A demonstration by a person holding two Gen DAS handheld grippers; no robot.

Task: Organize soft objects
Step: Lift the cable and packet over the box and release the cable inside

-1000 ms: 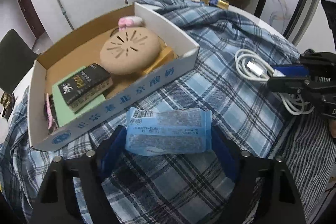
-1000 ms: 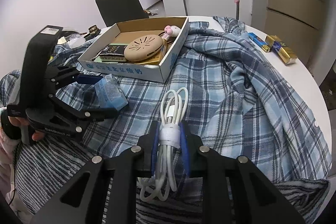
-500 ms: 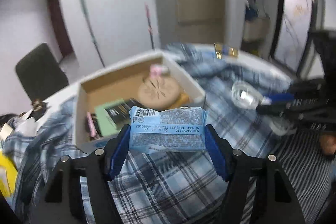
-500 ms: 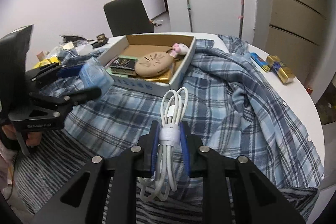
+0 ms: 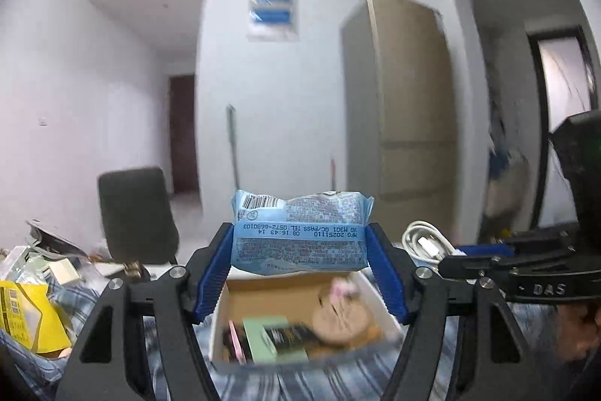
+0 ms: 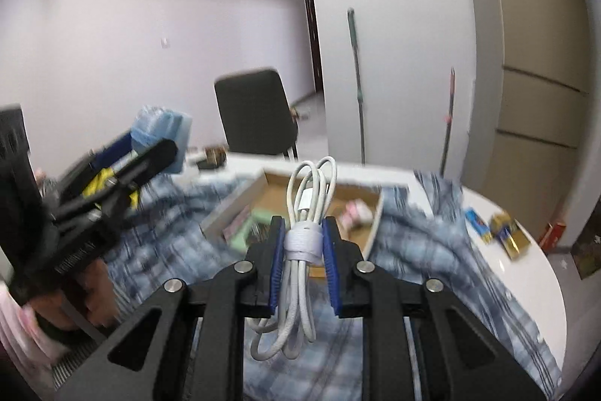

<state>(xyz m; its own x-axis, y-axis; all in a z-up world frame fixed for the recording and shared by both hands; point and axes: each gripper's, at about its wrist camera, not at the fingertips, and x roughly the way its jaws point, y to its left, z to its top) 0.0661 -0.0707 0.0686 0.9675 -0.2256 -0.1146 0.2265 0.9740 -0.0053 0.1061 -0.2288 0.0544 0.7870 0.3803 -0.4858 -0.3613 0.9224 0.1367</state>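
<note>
The left tool (image 5: 300, 250) is clenched on a soft, light-blue crinkly plastic packet (image 5: 300, 232), held in the air above the open cardboard box (image 5: 296, 288). Its print reads upside down: "MFG:20251110 08:16:43 14" and "XD M301 QC/PASS TEL:0572-6680103", with a barcode at one corner. The right tool (image 6: 302, 258), stamped "DAS" in the left view, grips a coiled white cable (image 6: 304, 243) by its white wrap band. Below lie a blue plaid shirt (image 6: 424, 243) on the white round worktop (image 6: 526, 269) and blurred box contents.
</note>
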